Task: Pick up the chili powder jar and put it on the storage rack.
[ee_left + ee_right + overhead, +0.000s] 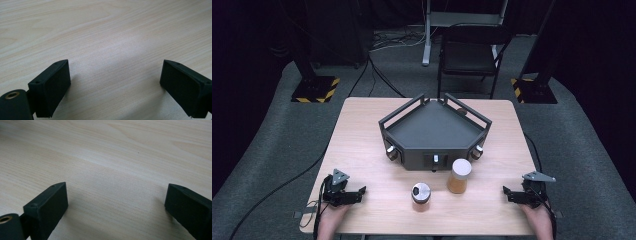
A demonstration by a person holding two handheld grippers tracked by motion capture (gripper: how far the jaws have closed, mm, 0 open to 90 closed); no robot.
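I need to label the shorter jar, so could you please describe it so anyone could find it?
Start at the dark tray on the wooden table. Two jars stand before it. The shorter jar, nearer the person, has a grey lid; the taller jar has a pale one.

A pale wood table [362, 145] with rounded corners fills the middle of the high view, standing on grey carpet [272, 145]. At its centre, toward the upper half, sits a dark angular tray [435, 131] with raised rails and small knobs along its front face. Just below the tray, right of centre, stands a tall jar [459, 175] with a pale lid and brownish contents. Lower and to its left, near it but apart, stands a shorter jar [421, 196] with a grey lid — its contents are hard to make out. At the lower left and lower right corners the two grippers appear to rest on the wood.
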